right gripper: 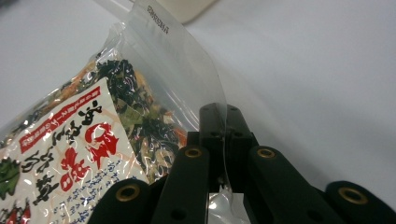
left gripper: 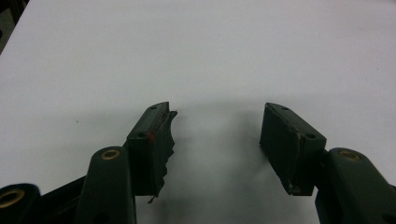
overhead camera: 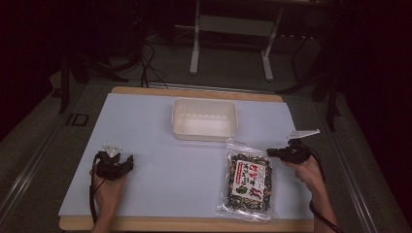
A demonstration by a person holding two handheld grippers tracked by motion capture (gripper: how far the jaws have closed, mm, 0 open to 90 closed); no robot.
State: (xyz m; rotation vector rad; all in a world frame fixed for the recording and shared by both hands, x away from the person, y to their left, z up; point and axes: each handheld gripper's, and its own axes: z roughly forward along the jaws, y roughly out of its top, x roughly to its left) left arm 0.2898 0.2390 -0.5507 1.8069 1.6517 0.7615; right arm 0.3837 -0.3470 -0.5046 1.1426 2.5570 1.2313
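A clear bag of dried vegetables (overhead camera: 248, 180) with a red and white label lies flat on the pale sheet, right of centre. My right gripper (overhead camera: 272, 152) sits at the bag's upper right corner, shut on the bag's clear plastic edge (right gripper: 205, 88), which runs between its jaws. In the right gripper view the bag's label (right gripper: 70, 154) fills the left side. My left gripper (overhead camera: 127, 161) rests at the left side of the table, open, with bare sheet between its fingers (left gripper: 154, 140).
A white rectangular tub (overhead camera: 204, 119) stands empty just beyond the bag, at the middle back of the sheet (overhead camera: 160, 170). The wooden table edge (overhead camera: 194, 224) runs along the front. Dark floor, cables and a stand's legs lie behind the table.
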